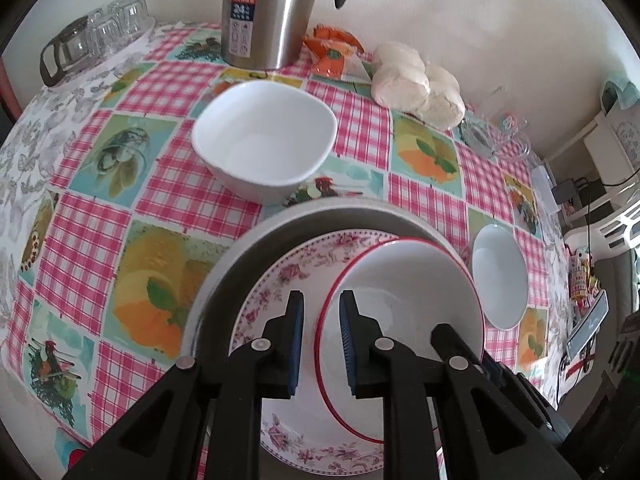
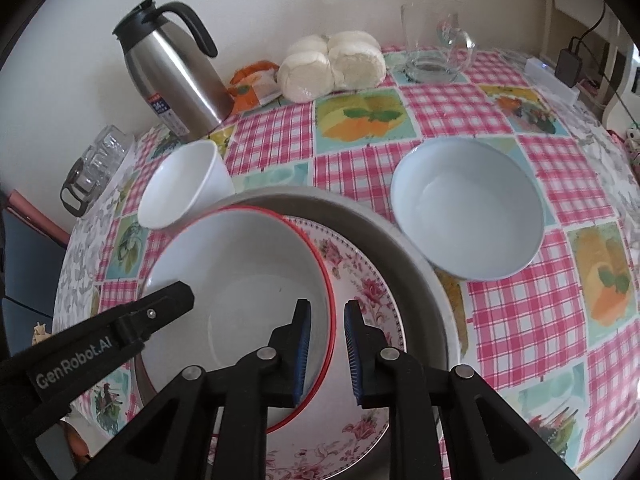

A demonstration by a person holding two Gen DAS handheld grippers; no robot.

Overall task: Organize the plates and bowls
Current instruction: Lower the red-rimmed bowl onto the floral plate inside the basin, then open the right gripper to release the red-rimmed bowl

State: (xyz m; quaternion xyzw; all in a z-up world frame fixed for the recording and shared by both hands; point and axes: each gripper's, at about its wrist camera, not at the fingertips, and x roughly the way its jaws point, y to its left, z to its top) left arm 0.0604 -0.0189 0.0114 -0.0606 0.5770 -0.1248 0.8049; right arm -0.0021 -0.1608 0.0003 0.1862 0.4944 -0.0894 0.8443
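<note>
"genrobot.ai" on left gripper [image 2: 320,346] arm, seemingly

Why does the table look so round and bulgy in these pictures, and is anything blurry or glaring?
Left wrist view: the fisheye lens bends the checked tablecloth into a dome with dark corners; the steel flask carries a soft sheen. Right wrist view: the same bulge; the wall is bright and washed out, and the glass jug looks faint against it. Both are slightly soft but readable.
</note>
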